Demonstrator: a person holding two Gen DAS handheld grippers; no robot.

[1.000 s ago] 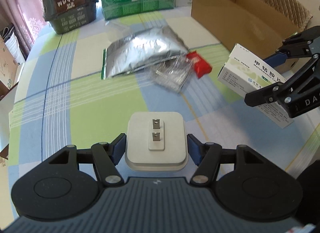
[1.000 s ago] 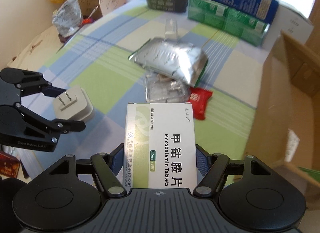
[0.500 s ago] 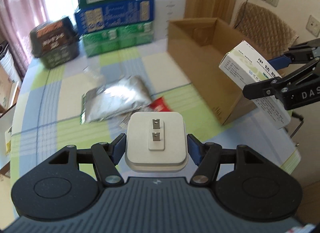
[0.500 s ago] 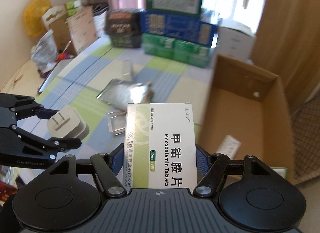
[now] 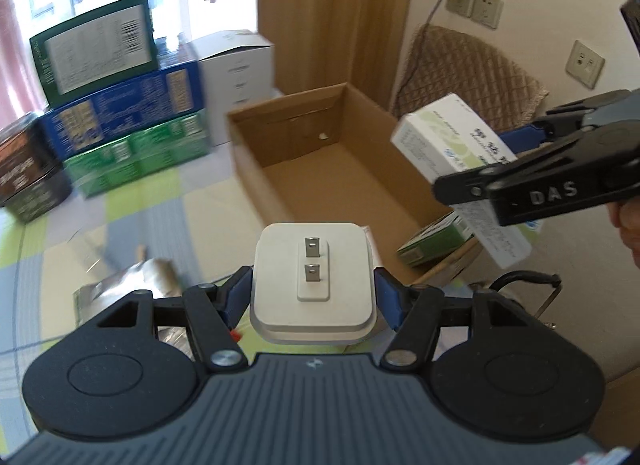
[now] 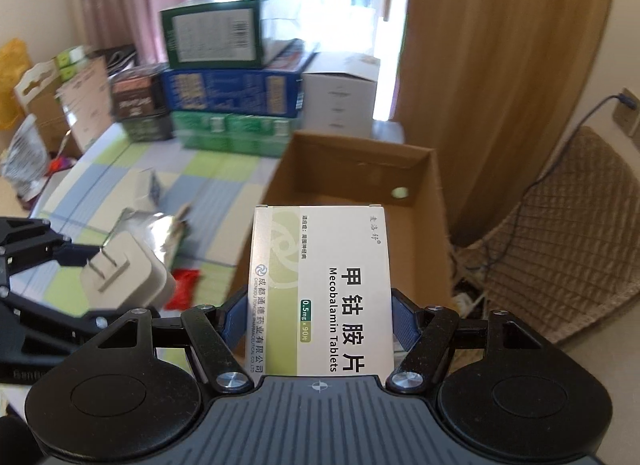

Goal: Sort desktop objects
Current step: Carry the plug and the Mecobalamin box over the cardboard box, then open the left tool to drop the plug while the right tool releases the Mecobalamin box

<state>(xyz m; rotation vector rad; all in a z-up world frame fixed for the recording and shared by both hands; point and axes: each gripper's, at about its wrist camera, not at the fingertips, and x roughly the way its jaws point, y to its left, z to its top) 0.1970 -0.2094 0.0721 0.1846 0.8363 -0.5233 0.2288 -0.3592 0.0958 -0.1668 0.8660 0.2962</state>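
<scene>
Prongs on the one white square plastic charger plug [image 5: 314,281] faced upward, clamped in the left gripper [image 5: 314,301]. One white-and-green cardboard tablet box [image 6: 322,289] stood lengthwise between the clenched pads of the right gripper [image 6: 320,329], above an open brown cardboard carton [image 5: 348,169] holding one green box [image 5: 436,241].

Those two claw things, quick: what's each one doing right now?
Left gripper: closed on the white plug adapter.
Right gripper: closed on the tablet box.
</scene>
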